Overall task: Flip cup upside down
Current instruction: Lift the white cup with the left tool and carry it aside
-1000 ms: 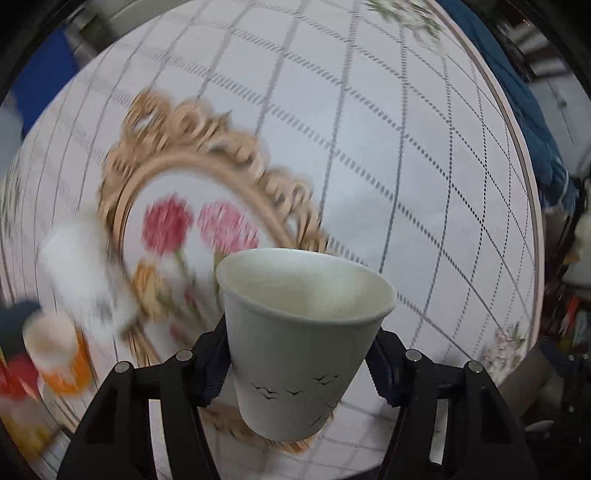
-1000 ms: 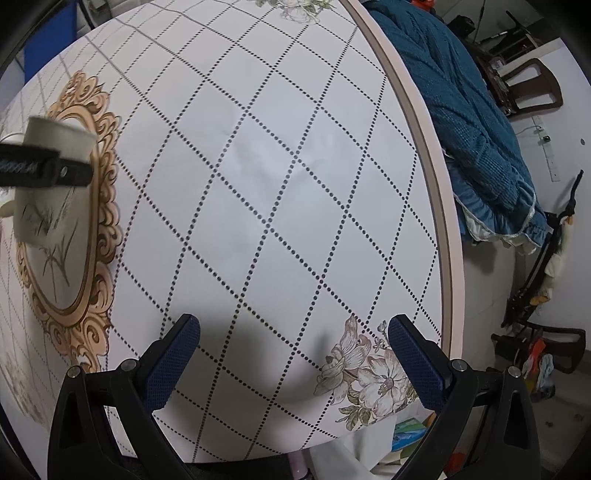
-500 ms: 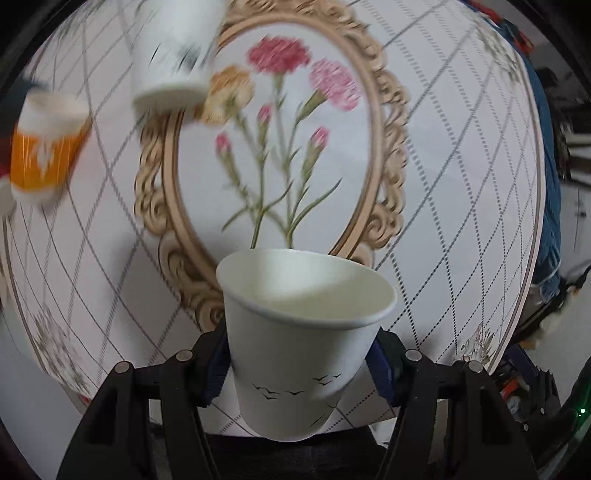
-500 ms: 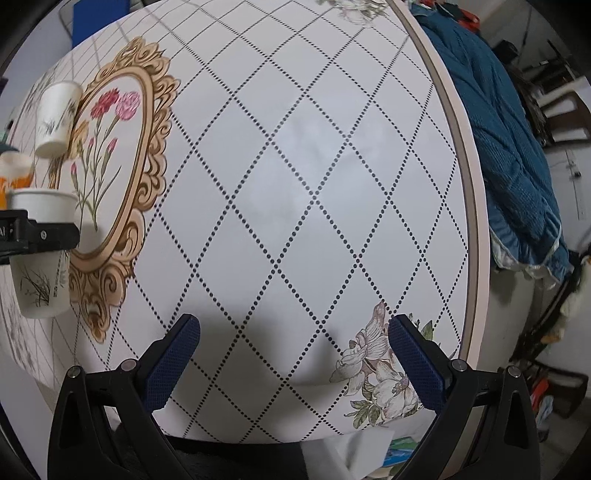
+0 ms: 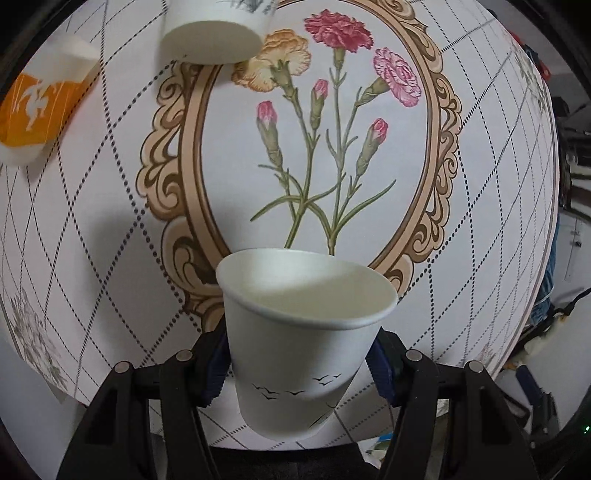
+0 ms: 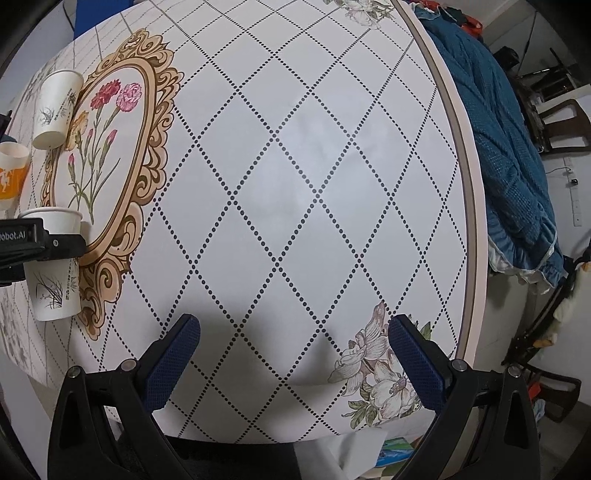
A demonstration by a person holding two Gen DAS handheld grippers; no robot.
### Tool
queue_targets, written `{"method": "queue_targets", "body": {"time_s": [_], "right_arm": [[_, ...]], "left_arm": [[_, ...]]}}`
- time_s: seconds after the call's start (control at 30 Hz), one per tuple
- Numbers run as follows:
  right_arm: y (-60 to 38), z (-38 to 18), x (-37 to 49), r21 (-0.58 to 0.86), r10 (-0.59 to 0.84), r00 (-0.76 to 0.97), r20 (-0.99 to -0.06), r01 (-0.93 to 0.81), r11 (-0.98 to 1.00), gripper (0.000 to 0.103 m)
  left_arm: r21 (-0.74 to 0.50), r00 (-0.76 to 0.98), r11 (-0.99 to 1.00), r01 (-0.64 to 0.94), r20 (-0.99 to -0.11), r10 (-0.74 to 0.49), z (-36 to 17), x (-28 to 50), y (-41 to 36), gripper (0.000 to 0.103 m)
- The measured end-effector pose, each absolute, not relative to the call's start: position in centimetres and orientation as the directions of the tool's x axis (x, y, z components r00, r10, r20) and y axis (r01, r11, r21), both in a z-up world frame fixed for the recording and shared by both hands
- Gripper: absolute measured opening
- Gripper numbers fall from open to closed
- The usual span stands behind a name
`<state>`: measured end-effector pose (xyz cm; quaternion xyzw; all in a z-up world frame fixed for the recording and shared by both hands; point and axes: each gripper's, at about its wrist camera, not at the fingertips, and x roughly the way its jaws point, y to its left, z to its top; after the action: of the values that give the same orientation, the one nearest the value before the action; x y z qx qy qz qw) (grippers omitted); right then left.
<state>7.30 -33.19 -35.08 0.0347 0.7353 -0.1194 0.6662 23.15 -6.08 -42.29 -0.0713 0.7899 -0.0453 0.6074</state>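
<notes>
My left gripper is shut on a white paper cup with small black birds printed on it. The cup is held upright, mouth up, above the near part of the table. It also shows at the left edge of the right wrist view, gripped by the left gripper's fingers, its base near the tablecloth. My right gripper is open and empty, over the near right part of the table.
A second white cup stands upside down at the far side of the floral medallion, also in the right wrist view. An orange-and-white cup is at far left. The round table's edge borders a blue blanket.
The left gripper with the cup has swung around and drawn back toward the near table edge. The other cups now lie farther from it. The right gripper stays open, shifted slightly.
</notes>
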Motion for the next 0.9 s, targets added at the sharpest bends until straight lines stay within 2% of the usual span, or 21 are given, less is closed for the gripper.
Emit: {"method": "queue_targets", "body": {"time_s": [0.17, 0.4, 0.5, 0.6, 0.7, 0.9], "right_arm": [[-33.2, -34.9, 7.9, -0.143, -0.121, -0.110, -0.987, 0.218, 0.965, 0.103], [-33.1, -34.6, 8.3, -0.141, -0.119, -0.106, -0.987, 0.228, 0.963, 0.103], [-33.0, -34.5, 8.4, -0.140, -0.119, -0.105, -0.987, 0.230, 0.963, 0.103], [-33.1, -34.6, 8.2, -0.139, -0.116, -0.108, -0.987, 0.231, 0.963, 0.103], [-33.1, -34.7, 7.9, -0.139, -0.116, -0.109, -0.987, 0.234, 0.962, 0.103], [-33.3, -34.8, 7.7, -0.133, -0.110, -0.109, -0.988, 0.237, 0.962, 0.103]], "left_arm": [[-0.138, -0.237, 0.990, -0.015, -0.962, -0.137, -42.2, 22.7, -4.9, 0.063], [-0.105, -0.266, 0.994, -0.004, -0.959, -0.102, -43.5, 23.1, -7.5, 0.064], [-0.105, -0.259, 0.994, -0.006, -0.960, -0.103, -43.9, 23.2, -8.0, 0.074], [-0.096, -0.252, 0.995, -0.003, -0.963, -0.093, -43.1, 23.1, -7.2, 0.076], [-0.094, -0.242, 0.996, 0.004, -0.966, -0.090, -42.4, 24.0, -8.8, 0.084], [-0.081, -0.215, 0.997, 0.020, -0.974, -0.075, -40.6, 23.7, -10.1, 0.084]]}}
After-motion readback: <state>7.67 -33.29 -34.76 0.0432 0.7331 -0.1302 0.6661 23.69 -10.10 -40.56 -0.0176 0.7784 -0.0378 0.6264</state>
